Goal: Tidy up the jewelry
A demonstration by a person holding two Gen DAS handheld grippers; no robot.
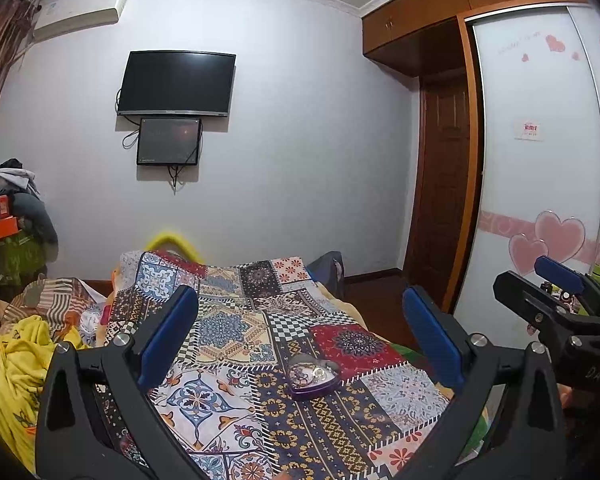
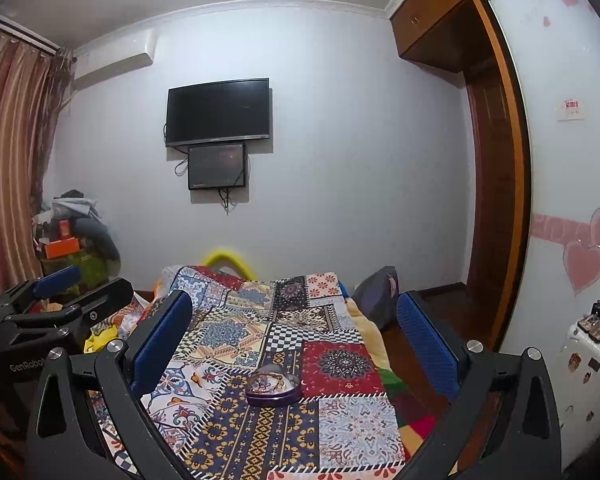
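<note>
A heart-shaped purple box (image 1: 313, 376) holding a tangle of jewelry (image 1: 308, 373) lay on the patchwork bedspread (image 1: 236, 332), toward the near end of the bed. The left gripper (image 1: 300, 340) hung above the bedspread with its blue fingers (image 1: 168, 336) spread wide and empty. The right gripper (image 2: 296, 340) hung likewise, spread apart and holding nothing, just beside the left.
</note>
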